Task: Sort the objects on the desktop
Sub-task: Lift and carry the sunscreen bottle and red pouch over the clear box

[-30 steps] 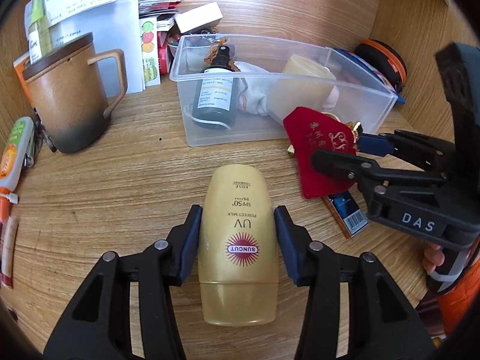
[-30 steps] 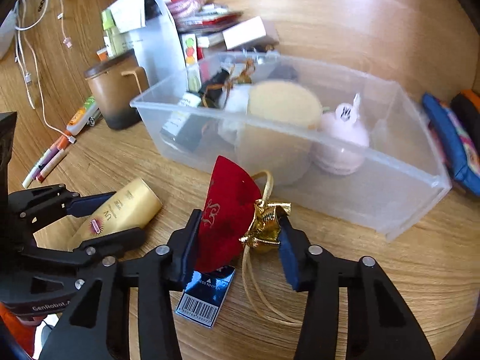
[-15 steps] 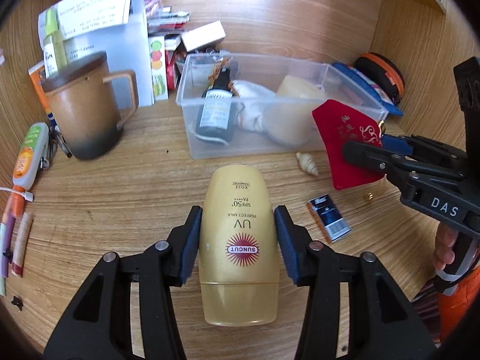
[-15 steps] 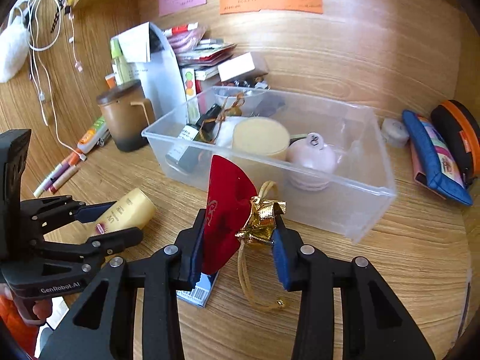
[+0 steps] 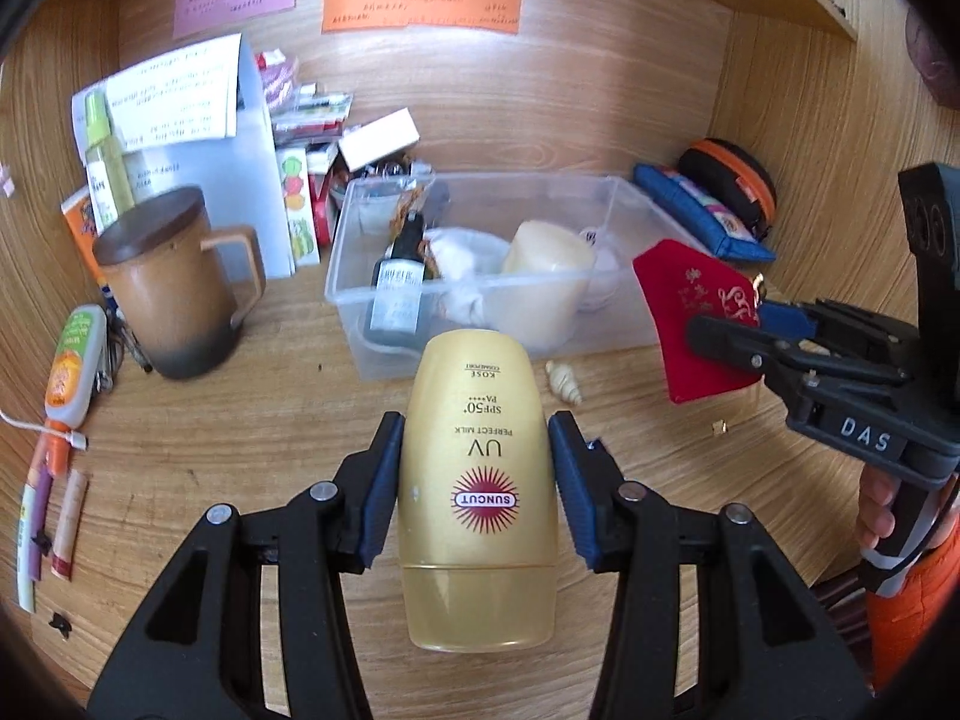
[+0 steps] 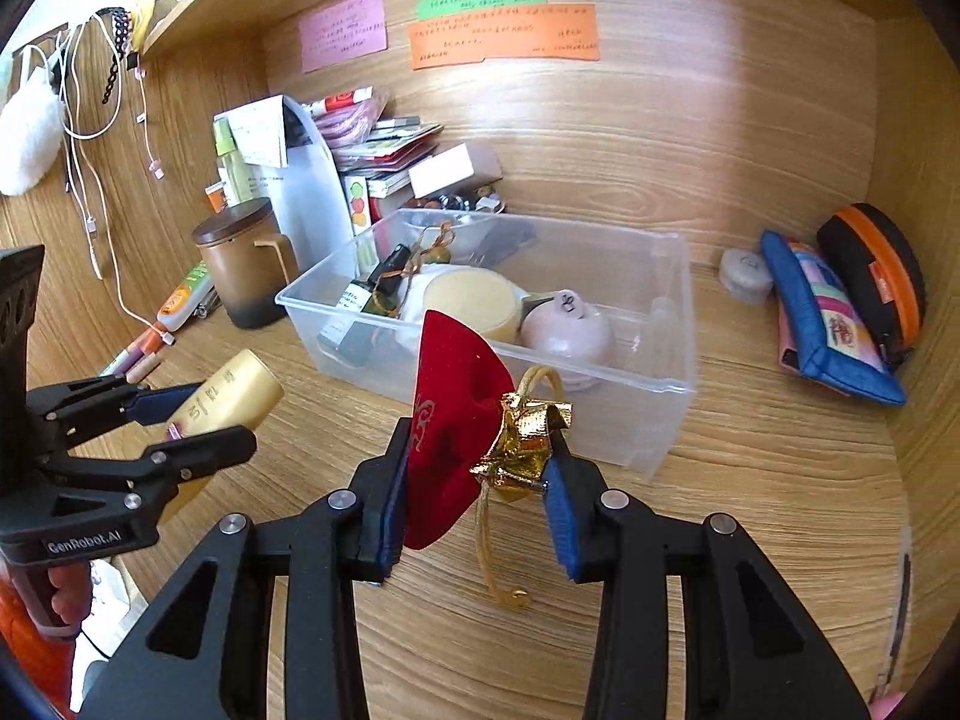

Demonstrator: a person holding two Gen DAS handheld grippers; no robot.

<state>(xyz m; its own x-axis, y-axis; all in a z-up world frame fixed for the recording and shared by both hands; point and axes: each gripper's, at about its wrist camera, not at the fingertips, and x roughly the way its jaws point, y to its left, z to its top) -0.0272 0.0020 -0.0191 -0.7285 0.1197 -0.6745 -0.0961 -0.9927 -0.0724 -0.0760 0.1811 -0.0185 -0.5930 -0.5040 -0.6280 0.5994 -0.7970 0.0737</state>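
Both tools lifted off the desk, left gripper point(image 5: 474, 480) clamping gold sunscreen bottle point(image 5: 477, 480), right gripper point(image 6: 474, 480) pinching red pouch point(image 6: 447, 420)

left wrist: we look down along our fingers, close over the desk point(image 5: 252, 432) | right wrist: likewise, from the right | shared: clear bin point(image 5: 624, 192) point(image 6: 672, 324), back wall notes point(image 5: 420, 3) point(image 6: 504, 39)

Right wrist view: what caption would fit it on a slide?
Right gripper holds a red pouch before the clear bin.
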